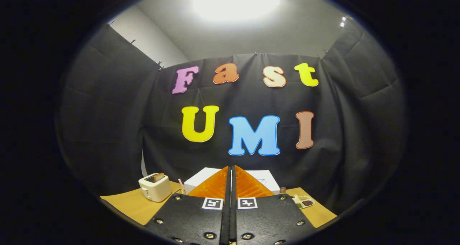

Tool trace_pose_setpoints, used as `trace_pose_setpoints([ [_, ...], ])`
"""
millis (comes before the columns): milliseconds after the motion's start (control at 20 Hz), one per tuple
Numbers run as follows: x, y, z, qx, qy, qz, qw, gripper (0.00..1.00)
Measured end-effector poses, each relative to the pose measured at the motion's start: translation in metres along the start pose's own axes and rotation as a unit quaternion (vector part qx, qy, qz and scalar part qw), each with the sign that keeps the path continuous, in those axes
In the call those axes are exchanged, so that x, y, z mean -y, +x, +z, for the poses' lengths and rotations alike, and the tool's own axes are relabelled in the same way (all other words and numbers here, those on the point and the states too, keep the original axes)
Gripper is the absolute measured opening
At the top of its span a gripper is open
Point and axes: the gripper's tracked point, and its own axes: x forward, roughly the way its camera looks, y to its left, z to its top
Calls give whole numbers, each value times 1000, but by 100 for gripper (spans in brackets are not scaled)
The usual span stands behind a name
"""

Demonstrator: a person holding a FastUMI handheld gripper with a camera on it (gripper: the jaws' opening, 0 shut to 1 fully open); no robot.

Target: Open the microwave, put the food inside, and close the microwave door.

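Fingers of the hand-held gripper [232, 173] stand pressed together at the bottom centre of the frame, with no gap between them and nothing held. They rise like a wedge and hide the middle of the white microwave [201, 178] that sits just beyond them on the desk [131, 202]. Of this microwave one sees the top left corner and a piece of the top on the right side of the fingers; its door and handle are covered, so which way the door faces cannot be told. Its long axis seems to run from left to right across the frame.

Left of the fingers, in the lower left of the frame, a small cream toaster [155, 186] stands upright on the desk, with a slice of toast [158, 176] sticking out of its slot. Between the toaster and the microwave a thin pink object [181, 184] shows, too small to identify. Right of the fingers, in the lower right, a small tray of food [304, 201] lies flat on the desk, well apart from the microwave; its contents are hard to make out. A small round brownish thing [283, 189] sits near the right corner of the microwave.
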Motion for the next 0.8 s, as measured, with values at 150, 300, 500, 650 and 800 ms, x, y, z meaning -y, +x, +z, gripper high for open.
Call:
trace_pose_setpoints([
  [150,3,1,15,5,1,-8,1000,1],
  [300,2,2,4,-26,-4,-15,1000,46],
  [500,17,7,8,-34,-11,-64,997,96],
  [650,8,10,12,-24,-4,-61,998,96],
  [800,10,11,11,-23,-10,-65,998,96],
])
